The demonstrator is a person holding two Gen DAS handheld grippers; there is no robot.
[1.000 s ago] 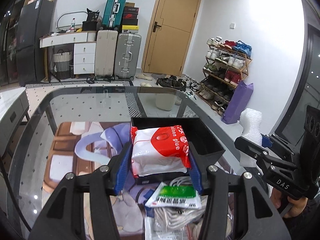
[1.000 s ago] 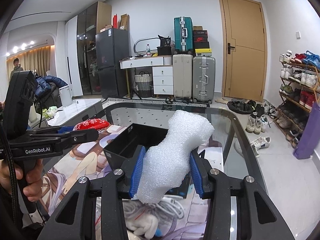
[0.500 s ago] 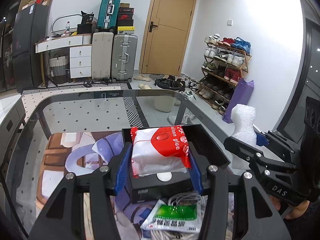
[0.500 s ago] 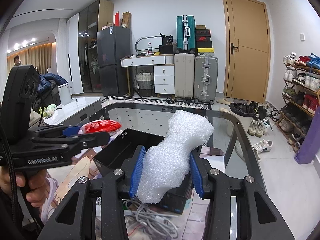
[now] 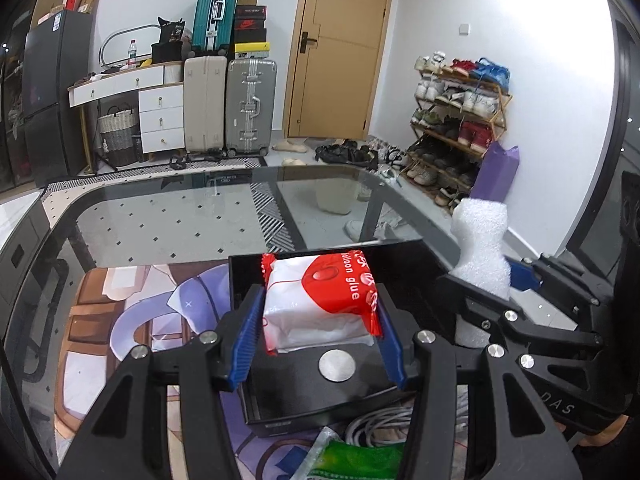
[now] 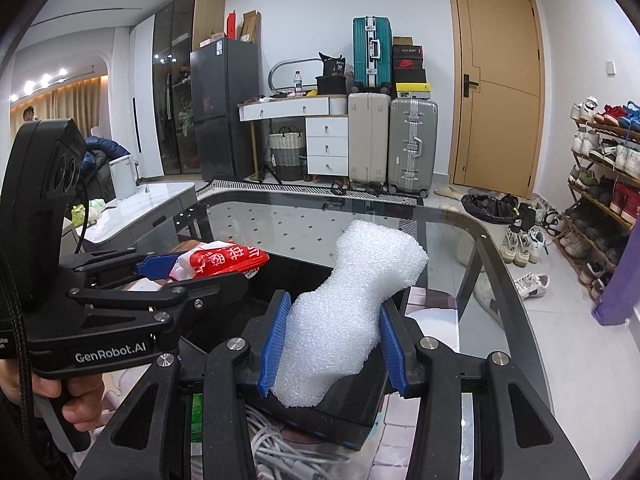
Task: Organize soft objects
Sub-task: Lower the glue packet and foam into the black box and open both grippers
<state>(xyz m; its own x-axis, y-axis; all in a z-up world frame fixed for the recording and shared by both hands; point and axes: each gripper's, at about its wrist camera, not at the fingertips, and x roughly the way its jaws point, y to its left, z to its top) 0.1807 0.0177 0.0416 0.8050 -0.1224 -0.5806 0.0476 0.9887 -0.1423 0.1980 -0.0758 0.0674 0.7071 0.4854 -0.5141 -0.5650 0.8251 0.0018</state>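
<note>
Both loads are held above the black tray [image 5: 404, 256] on the glass bench [image 5: 168, 216]. Left tongs [image 5: 320, 330] are clamped on the red-and-white packet [image 5: 320, 304], directly over the tray floor, long axis across the pads. Right tongs [image 6: 330, 340] are clamped on the white foam piece [image 6: 352, 308], long axis pointing forward, over the tray's right edge. Judged: the packet is better placed to drop; the foam needs a shift left.

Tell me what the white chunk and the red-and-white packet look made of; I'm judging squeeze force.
White chunk: likely polyethylene foam, matte, bubbly texture, pinched at the waist. Packet: glossy plastic film, wrinkled with highlights; contents unseen.
</note>
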